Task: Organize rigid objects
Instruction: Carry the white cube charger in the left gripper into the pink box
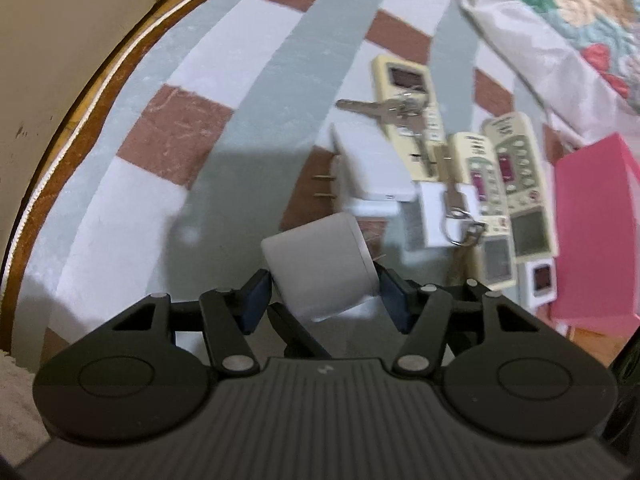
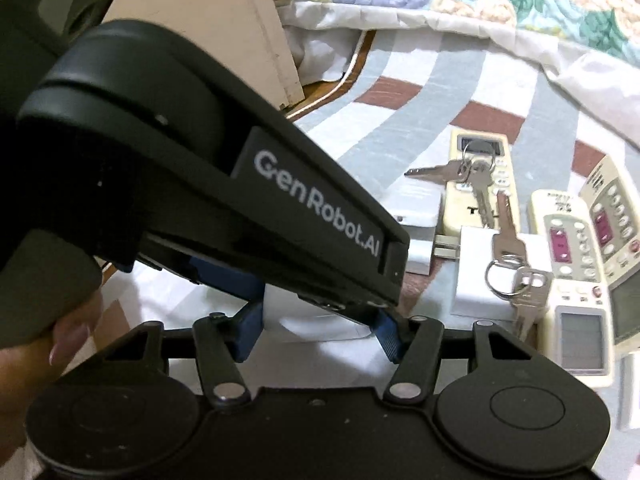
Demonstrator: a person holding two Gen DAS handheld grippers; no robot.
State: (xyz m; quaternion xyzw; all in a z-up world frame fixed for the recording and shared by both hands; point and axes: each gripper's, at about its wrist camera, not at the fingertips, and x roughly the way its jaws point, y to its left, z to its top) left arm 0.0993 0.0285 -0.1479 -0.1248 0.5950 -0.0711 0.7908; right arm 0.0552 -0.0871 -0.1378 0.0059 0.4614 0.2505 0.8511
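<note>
Grey-white plastic, a rounded cube of a charger block [image 1: 320, 266], sits between the blue pads of my left gripper [image 1: 326, 296], and I read the jaws as closed on it, the block tilted and seemingly lifted a little off the striped grey, white and brown bedsheet [image 1: 168, 128]. I judge I'm carrying it toward the group ahead, since the rest is already gathered there: just beyond the jaws lies a flat white adapter with two metal prongs [image 1: 370, 168], and ahead and to the right three cream remote controls [image 1: 516, 184] lie side by side, lengthwise, which looks like deliberate sorting by kind. A bunch of silver keys on a ring [image 1: 392, 110] is draped over the farthest remote, probably parked there, not sorted. A pink box [image 1: 596, 232] stands at the far right of the jaws, perhaps the container.

My right gripper [image 2: 320, 332] hangs close under the black body of the left tool, its blue pads spread apart with only something white showing between them; I take it as open and holding nothing. Second keys [image 2: 516, 272] rest on a small white block [image 2: 480, 272] ahead to its right
</note>
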